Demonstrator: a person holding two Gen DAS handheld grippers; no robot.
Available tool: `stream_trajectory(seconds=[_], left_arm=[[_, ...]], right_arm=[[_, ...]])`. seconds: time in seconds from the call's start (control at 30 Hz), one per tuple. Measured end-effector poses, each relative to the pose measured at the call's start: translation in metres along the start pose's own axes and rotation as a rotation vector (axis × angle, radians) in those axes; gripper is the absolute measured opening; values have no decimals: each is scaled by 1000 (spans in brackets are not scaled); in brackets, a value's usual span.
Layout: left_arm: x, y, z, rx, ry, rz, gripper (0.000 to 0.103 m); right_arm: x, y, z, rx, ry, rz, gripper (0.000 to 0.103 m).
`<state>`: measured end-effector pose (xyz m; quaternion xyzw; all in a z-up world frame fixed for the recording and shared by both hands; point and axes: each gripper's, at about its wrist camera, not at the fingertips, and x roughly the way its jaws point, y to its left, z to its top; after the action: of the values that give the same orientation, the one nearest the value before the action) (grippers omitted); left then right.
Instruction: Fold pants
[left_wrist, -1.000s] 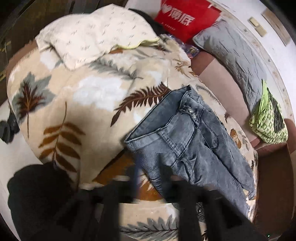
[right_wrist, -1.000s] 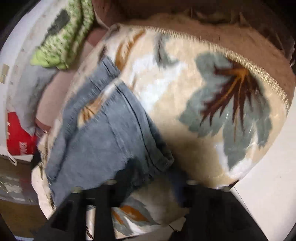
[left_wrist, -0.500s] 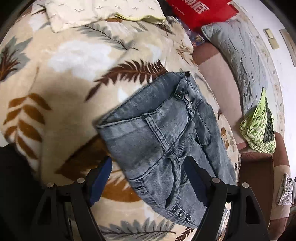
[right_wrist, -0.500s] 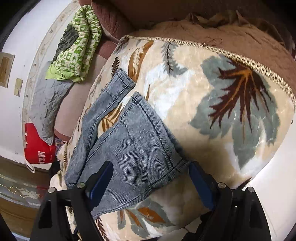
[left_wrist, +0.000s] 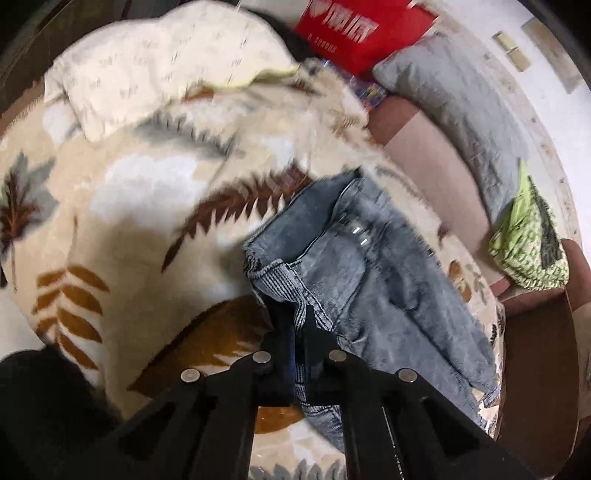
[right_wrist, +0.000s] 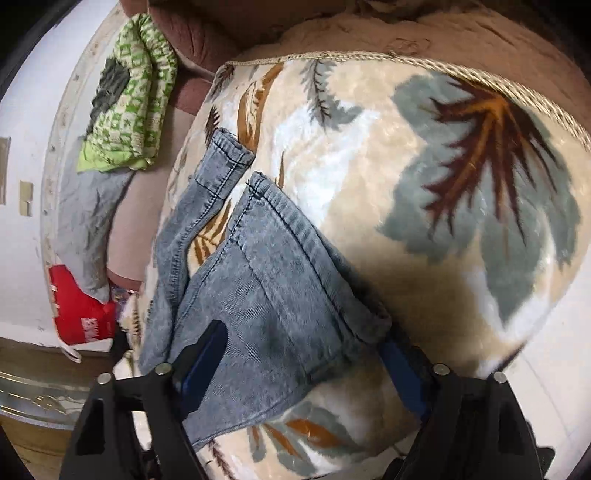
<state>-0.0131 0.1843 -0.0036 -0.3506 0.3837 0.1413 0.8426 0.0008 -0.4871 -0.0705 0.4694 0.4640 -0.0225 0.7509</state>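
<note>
The left gripper (left_wrist: 297, 325) has just clenched the jeans' (left_wrist: 369, 280) waistband; the right gripper's (right_wrist: 303, 354) spread jaws, narrowing, straddle a leg hem.

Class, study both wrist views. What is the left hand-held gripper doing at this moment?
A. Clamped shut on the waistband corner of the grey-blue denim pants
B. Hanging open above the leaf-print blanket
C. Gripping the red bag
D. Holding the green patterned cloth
A: the left hand-held gripper has its fingers closed together on the waistband edge of the grey-blue denim pants.
</note>
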Motion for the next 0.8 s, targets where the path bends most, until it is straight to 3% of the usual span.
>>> stream_trajectory(seconds=[0.03, 0.07, 0.1, 0.23, 0.3, 0.33, 0.43, 0.5, 0.53, 0.57, 0.63, 0.73, 0.8], left_arm=[[-8, -4, 1, 10, -28, -3, 3], [-18, -5, 1, 17, -55, -11, 3], [-28, -6, 1, 17, -78, -25, 3], [-70, -10, -12, 51, -174, -43, 2], [-73, -13, -23, 93, -176, -28, 2], [-69, -12, -28, 107, -164, -13, 3], [-43, 4, -34, 95, -72, 58, 4], [-35, 22, -33, 33, -40, 111, 4], [-37, 25, -32, 25, -47, 119, 7], [-40, 26, -31, 25, -61, 130, 12], [-51, 20, -25, 43, -111, 137, 48], [-63, -3, -18, 102, -172, 53, 65], [-57, -24, -16, 178, -162, 12, 67]], right_arm=[[1, 5, 2, -21, -8, -17, 55], [4, 10, 3, -46, -6, -29, 17], [7, 16, 4, -71, 5, -43, 16], [-2, 39, -3, -211, -57, -137, 16], [-11, 46, -6, -289, -108, -212, 16], [-9, 45, -6, -305, -93, -232, 16], [9, 31, 0, -301, 14, -306, 28], [1, 29, 2, -275, -12, -278, 44], [-7, 32, 3, -284, -58, -297, 69], [-20, 37, 3, -291, -132, -315, 76], [-34, 45, 4, -294, -192, -281, 76], [-43, 64, 5, -318, -191, -145, 76], [-30, 72, 3, -335, -124, -87, 76]])
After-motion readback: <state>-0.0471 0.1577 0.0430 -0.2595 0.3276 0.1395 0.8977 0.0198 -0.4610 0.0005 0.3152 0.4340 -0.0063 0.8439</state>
